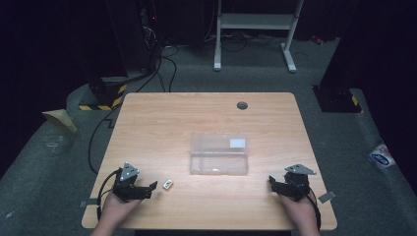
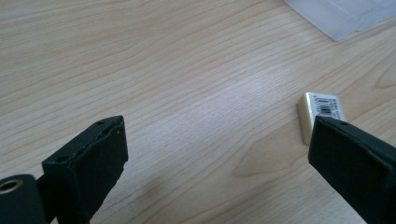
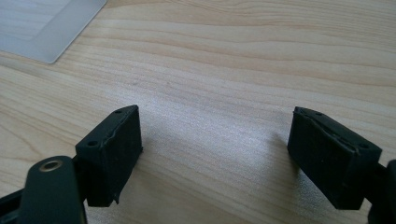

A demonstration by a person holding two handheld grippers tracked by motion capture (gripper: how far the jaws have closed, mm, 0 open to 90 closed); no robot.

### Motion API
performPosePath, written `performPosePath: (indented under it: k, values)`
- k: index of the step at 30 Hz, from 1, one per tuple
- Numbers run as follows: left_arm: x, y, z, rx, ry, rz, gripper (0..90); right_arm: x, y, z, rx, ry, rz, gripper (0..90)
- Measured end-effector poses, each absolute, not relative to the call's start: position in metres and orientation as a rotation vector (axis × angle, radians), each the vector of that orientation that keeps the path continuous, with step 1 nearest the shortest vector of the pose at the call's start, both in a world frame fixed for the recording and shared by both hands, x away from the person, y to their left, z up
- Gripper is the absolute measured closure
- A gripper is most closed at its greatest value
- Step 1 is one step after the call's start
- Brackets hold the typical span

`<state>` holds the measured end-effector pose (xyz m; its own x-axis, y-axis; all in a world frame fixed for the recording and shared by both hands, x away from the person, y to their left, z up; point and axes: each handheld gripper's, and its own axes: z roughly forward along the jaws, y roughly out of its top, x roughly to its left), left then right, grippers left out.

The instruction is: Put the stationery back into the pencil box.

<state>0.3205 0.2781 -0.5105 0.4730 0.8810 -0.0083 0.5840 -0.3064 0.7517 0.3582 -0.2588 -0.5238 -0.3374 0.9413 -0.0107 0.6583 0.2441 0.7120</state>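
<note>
A small white block with a barcode label point(image 1: 167, 184) point(image 2: 320, 112) lies flat on the wooden table point(image 1: 162, 123), just right of my left gripper point(image 1: 149, 188). In the left gripper view that gripper point(image 2: 217, 149) stands open over bare wood, and the block peeks out beyond its right jaw. A clear plastic box point(image 1: 219, 154) sits in the middle of the table; its corner shows in the left gripper view point(image 2: 341, 14) and in the right gripper view point(image 3: 44, 28). My right gripper point(image 1: 274, 184) point(image 3: 215, 140) rests low near the front right edge, open, with nothing between its jaws.
A dark round grommet point(image 1: 242, 105) is set into the table near its far edge. A white desk frame point(image 1: 255, 29) and cables stand on the floor behind. A plastic bag point(image 1: 382, 156) lies on the floor at the right.
</note>
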Motion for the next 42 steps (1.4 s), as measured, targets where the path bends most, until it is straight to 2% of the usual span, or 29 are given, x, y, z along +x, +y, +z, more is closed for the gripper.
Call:
performPosePath:
  k: [25, 40, 42]
  values:
    - [0.312, 0.234, -0.51, 2.058, 1.083, 0.46, 8.8, 0.358, -0.259, -0.524, 1.452, 2.086, 0.866, 17.8]
    - [0.315, 0.215, -0.526, 2.115, 1.097, 0.47, 15.6, 0.358, -0.259, -0.524, 1.447, 2.088, 0.868, 18.4]
    - [0.315, 0.217, -0.525, 2.112, 1.102, 0.481, 19.4, 0.358, -0.259, -0.524, 1.446, 2.088, 0.868, 18.4]
